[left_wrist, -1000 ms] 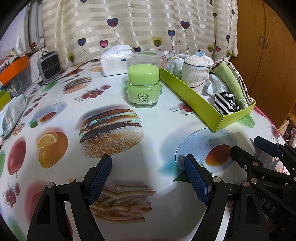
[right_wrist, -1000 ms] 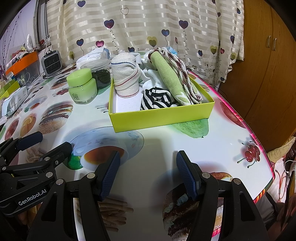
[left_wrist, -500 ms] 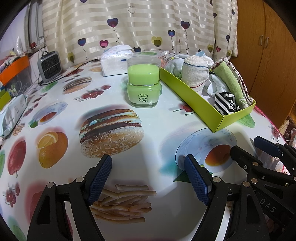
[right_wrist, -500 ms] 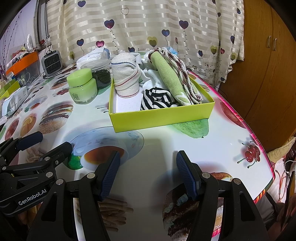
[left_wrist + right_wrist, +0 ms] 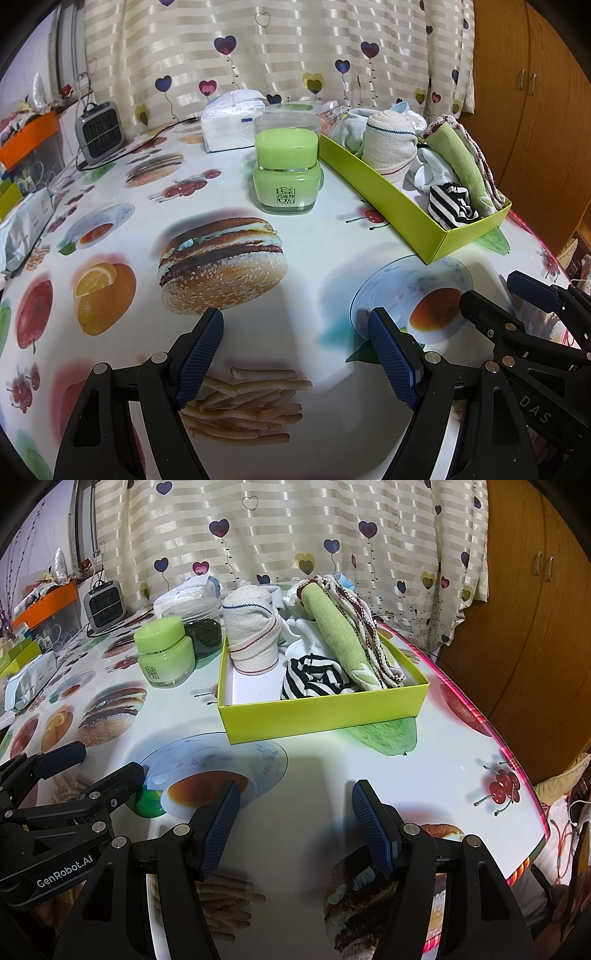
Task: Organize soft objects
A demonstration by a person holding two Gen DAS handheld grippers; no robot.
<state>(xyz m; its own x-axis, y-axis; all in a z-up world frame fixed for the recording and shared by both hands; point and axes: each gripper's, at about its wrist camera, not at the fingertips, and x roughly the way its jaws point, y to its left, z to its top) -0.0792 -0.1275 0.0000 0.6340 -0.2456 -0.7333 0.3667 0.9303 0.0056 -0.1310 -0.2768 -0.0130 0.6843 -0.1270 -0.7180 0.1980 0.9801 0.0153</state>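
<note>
Nearest: left gripper point(image 5: 295, 343) and right gripper point(image 5: 291, 816), both spread wide, nothing between the pads.
Farther, right side of printed tablecloth point(image 5: 314, 775): yellow-green box point(image 5: 321, 716) holding striped cloth point(image 5: 314, 679), rolled white sock point(image 5: 255, 638), green towel point(image 5: 340, 638); green jar point(image 5: 166, 653) just left.

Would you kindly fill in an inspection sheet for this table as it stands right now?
Surface: tablecloth printed with food pictures, lying flat.
Job's things: green box holds a rolled white cloth, striped sock and green towel.
Clutter: green jar, tissue pack, small heater.
Grippers: left gripper and right gripper open, empty.
Cables: a cord trails from the heater.
Surroundings: heart curtain, wooden cupboard.
</note>
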